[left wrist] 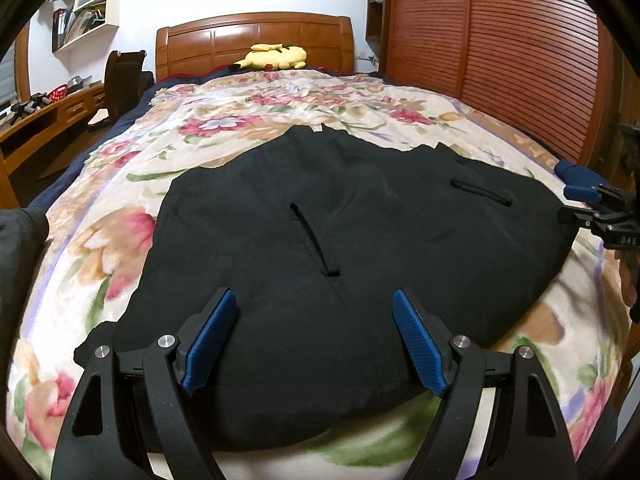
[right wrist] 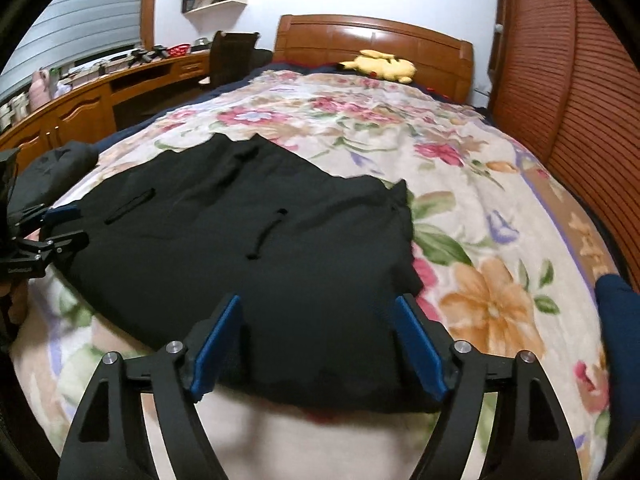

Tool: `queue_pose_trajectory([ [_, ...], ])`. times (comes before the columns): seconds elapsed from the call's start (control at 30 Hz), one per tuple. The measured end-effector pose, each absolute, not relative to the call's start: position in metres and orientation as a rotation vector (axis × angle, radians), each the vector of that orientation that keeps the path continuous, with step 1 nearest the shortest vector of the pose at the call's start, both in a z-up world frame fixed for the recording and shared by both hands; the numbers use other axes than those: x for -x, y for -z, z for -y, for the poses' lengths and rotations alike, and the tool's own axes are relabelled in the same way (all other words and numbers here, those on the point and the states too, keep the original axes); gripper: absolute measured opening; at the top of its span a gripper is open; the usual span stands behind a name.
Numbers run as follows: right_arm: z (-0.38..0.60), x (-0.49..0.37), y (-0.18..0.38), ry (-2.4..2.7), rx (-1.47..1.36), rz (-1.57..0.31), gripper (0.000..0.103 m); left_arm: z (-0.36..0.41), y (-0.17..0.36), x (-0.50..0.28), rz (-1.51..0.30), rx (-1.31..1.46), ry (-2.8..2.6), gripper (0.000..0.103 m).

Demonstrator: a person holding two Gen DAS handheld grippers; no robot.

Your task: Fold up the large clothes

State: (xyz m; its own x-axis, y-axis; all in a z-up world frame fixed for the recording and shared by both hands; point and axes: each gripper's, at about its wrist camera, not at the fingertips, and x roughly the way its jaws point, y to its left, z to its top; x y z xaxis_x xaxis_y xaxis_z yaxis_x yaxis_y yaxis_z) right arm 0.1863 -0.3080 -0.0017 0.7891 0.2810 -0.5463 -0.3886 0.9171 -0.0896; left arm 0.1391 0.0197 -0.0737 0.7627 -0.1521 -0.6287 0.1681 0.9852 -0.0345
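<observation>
- Black garment [left wrist: 320,240] lies flat, mid-bed on floral blanket [left wrist: 120,248]; two slit pockets face up.
- Left gripper [left wrist: 314,300]: fingers spread wide over the near hem, pinching nothing.
- Right gripper [right wrist: 320,304]: fingers spread, nothing between the pads.
- Only the right view shows the window blind [right wrist: 80,32] at 10 o'clock and a dark bundle [right wrist: 56,172] at 9.
- Left view: "DAS" legible on the other gripper at 3 o'clock.
- Yellow plush [left wrist: 276,57] at the headboard [left wrist: 256,40], 12 o'clock; desk [left wrist: 48,120] beside the bed, louvred wardrobe [left wrist: 500,60] opposite.
</observation>
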Motion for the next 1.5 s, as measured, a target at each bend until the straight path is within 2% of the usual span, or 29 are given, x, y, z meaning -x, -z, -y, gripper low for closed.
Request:
queue_pose_trajectory([
  [0.2,0.328,-0.207,0.020,-0.304,0.126,-0.593,0.081,-0.019,0.078,-0.140,-0.692,-0.026,0.176,0.081],
  [0.37,0.323,-0.222,0.035,-0.295,0.070,-0.628,0.090,-0.019,0.079,-0.140,-0.693,-0.032,0.175,0.082],
  [1.0,0.322,-0.240,0.057,-0.347,0.013,-0.729,0.090,-0.019,0.080,-0.140,-0.695,-0.041,0.171,0.082],
  [1.2,0.322,-0.243,0.059,-0.391,-0.012,-0.756,0.078,-0.019,0.083,-0.141,-0.700,-0.048,0.168,0.082],
  [1.27,0.322,-0.243,0.058,-0.439,-0.025,-0.767,0.058,-0.019,0.084,-0.142,-0.707,-0.050,0.168,0.082],
  [1.3,0.321,-0.241,0.056,-0.449,-0.018,-0.759,0.055,-0.019,0.085,-0.143,-0.711,-0.052,0.167,0.082],
  [1.37,0.322,-0.239,0.051,-0.461,-0.009,-0.746,0.042,-0.018,0.085,-0.144,-0.714,-0.055,0.165,0.082],
  [1.5,0.317,-0.231,0.036,-0.437,0.032,-0.689,0.033,-0.017,0.087,-0.145,-0.723,-0.065,0.158,0.082],
])
